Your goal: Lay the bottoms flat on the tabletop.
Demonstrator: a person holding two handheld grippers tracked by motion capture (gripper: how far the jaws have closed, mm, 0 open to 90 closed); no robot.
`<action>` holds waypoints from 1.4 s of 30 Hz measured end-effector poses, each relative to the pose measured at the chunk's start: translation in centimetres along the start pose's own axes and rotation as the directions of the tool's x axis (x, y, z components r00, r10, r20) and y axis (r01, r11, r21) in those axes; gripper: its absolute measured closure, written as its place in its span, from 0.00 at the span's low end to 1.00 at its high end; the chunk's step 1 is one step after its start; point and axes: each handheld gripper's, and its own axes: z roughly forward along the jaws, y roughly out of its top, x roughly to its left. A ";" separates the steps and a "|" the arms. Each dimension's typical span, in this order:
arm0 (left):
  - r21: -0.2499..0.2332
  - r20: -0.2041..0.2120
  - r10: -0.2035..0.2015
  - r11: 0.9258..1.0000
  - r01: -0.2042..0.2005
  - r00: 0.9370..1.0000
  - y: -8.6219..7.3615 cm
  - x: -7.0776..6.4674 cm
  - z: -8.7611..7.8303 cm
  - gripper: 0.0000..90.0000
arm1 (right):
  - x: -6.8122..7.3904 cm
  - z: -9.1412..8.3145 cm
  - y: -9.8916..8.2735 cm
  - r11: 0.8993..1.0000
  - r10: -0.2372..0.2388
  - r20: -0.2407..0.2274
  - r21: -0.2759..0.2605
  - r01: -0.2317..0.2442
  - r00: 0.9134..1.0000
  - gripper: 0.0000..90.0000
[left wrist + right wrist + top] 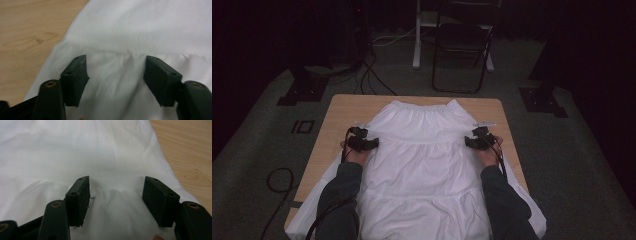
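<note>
A white tiered skirt (422, 160) lies flat on the wooden table (347, 107), waistband at the far end. My left gripper (371, 144) hovers over the skirt's left edge near a gathered seam (117, 53), jaws wide apart with only flat cloth (117, 82) beneath them. My right gripper (469, 142) hangs over the skirt's right edge, jaws also wide apart above a soft wrinkle (117, 195) in the fabric. Neither gripper pinches anything. In each gripper view the black pads (75, 77) (78, 200) frame cloth, with bare wood (27, 37) (190, 152) to the outer side.
A folding chair (462, 45) and a white stand (417, 35) are on the carpet beyond the table. Cables (372, 75) trail on the floor at the left. The skirt's hem (537, 215) drapes over the near table corners. Dark sleeves (342, 200) rest on the cloth.
</note>
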 end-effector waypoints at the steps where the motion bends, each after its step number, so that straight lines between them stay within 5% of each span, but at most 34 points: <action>1: -0.013 0.014 -0.002 1.000 0.002 1.000 -0.2 0.1 -0.6 0.42 | 0.1 -0.7 -0.2 1.000 -0.008 -0.009 -0.009 0.008 1.000 0.43; 8: -0.068 0.056 0.069 0.996 -0.065 0.996 -1.9 0.1 -6.1 0.41 | 0.5 -5.4 -2.3 0.998 -0.050 -0.057 -0.041 0.048 0.997 0.40; 14: -0.118 0.070 0.082 0.990 -0.073 0.994 -4.4 -0.1 -10.0 0.41 | 1.4 -8.4 -5.0 0.996 -0.082 -0.094 -0.037 0.079 0.992 0.37; 21: -0.134 0.003 0.120 0.984 -0.119 0.993 -7.0 0.7 -13.9 0.40 | 1.7 -11.3 -9.0 0.994 -0.111 -0.107 -0.024 0.109 0.988 0.38; 29: -0.110 -0.069 0.075 0.991 -0.083 0.995 -10.4 3.4 -17.6 0.45 | 1.0 -12.6 -12.9 0.988 -0.146 -0.099 0.028 0.150 0.984 0.41; 32: -0.107 -0.092 0.044 0.993 -0.054 0.995 -11.5 4.7 -18.5 0.49 | 0.6 -12.4 -13.7 0.991 -0.123 -0.104 0.039 0.128 0.987 0.42; 38: -0.081 -0.164 -0.003 0.997 -0.011 0.986 -13.5 6.2 -19.3 0.53 | -0.1 -12.2 -14.3 0.997 -0.073 -0.138 0.015 0.076 0.988 0.42; 42: -0.053 -0.164 -0.035 0.998 0.026 0.986 -15.0 6.6 -19.0 0.54 | -0.1 -12.2 -14.6 0.998 -0.070 -0.141 -0.005 0.070 0.988 0.42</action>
